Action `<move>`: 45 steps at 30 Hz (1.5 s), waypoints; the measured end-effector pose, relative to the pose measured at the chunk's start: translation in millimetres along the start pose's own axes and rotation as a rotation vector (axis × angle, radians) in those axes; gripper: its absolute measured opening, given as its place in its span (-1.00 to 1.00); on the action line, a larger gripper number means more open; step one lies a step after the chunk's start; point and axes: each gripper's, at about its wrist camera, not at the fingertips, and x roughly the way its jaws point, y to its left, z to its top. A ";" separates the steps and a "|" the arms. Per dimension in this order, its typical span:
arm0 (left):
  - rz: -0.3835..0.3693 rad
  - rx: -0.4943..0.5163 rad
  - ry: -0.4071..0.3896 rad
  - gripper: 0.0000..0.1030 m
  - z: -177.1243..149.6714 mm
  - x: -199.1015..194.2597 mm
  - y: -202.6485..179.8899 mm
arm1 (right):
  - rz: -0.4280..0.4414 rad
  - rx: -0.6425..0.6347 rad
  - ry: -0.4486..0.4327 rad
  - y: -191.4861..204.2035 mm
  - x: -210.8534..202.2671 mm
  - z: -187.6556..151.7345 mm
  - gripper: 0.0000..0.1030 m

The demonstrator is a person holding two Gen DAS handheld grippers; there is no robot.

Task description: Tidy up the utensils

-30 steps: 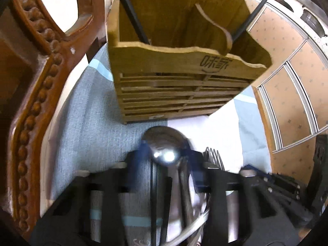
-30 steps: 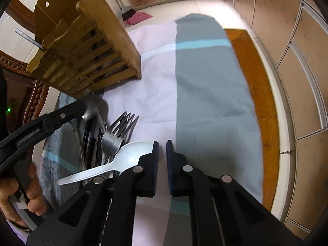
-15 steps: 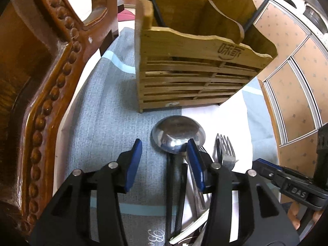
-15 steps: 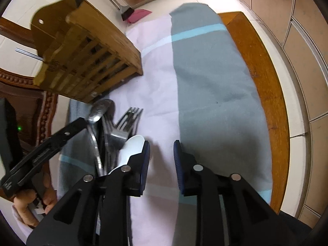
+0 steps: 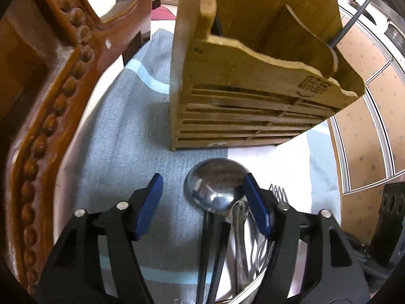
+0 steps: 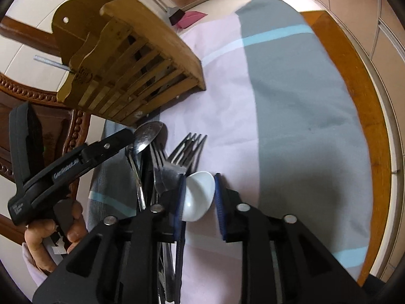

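While the left gripper (image 5: 201,202) has just been opening, its blue pads now spread with the round steel spoon bowl (image 5: 215,186) lying free between them on the grey-and-pink cloth (image 5: 121,131), the slatted wooden utensil holder (image 5: 243,96) waits just beyond. Further right, the right gripper (image 6: 200,197) has just been narrowing around the white plastic spoon bowl (image 6: 198,195), though firm pinching I cannot tell; that spoon looks like the next pick.

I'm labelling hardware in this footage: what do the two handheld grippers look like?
Both are matte black plastic. The left gripper and right gripper each have two angular fingers lined with blue pads, and round silver fasteners. The left one's side carries small white lettering, seen from the right wrist.
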 end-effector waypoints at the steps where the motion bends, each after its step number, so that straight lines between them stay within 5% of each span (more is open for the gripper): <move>1: -0.007 -0.010 0.009 0.40 0.8 2.3 1.2 | -0.007 -0.009 -0.009 1.4 -1.3 -0.2 -0.82; 10: -0.004 -0.011 0.047 0.52 6.1 10.8 -3.8 | 0.003 -0.020 -0.097 1.1 -23.1 5.0 -0.89; 14: 0.000 0.008 0.047 0.51 4.5 14.8 -14.2 | -0.058 -0.067 -0.134 8.3 -30.0 4.9 -0.89; 19: -0.040 -0.007 0.060 0.23 6.1 19.0 -16.8 | -0.074 -0.081 -0.127 9.8 -29.0 3.8 -0.89; 27: -0.055 -0.015 0.021 0.13 3.4 0.5 -9.3 | -0.082 -0.075 -0.138 6.1 -32.6 4.4 -0.89; 30: -0.077 0.005 -0.026 -0.42 0.2 -20.5 -10.1 | -0.082 -0.075 -0.146 5.7 -35.9 4.5 -0.89; 36: -0.105 0.036 -0.078 -0.49 -6.2 -43.1 -10.8 | -0.104 -0.084 -0.193 11.0 -50.7 3.3 -0.89; 39: -0.091 -0.005 -0.047 -0.44 -9.5 -34.9 -0.8 | -0.103 -0.090 -0.193 13.6 -51.2 2.7 -0.89; 42: -0.084 -0.050 -0.001 -0.04 -11.1 -23.5 4.1 | -0.114 -0.095 -0.188 14.4 -47.6 2.1 -0.89; 45: -0.083 -0.060 0.038 0.15 -15.0 -11.5 4.3 | -0.114 -0.080 -0.175 9.8 -45.9 2.7 -0.89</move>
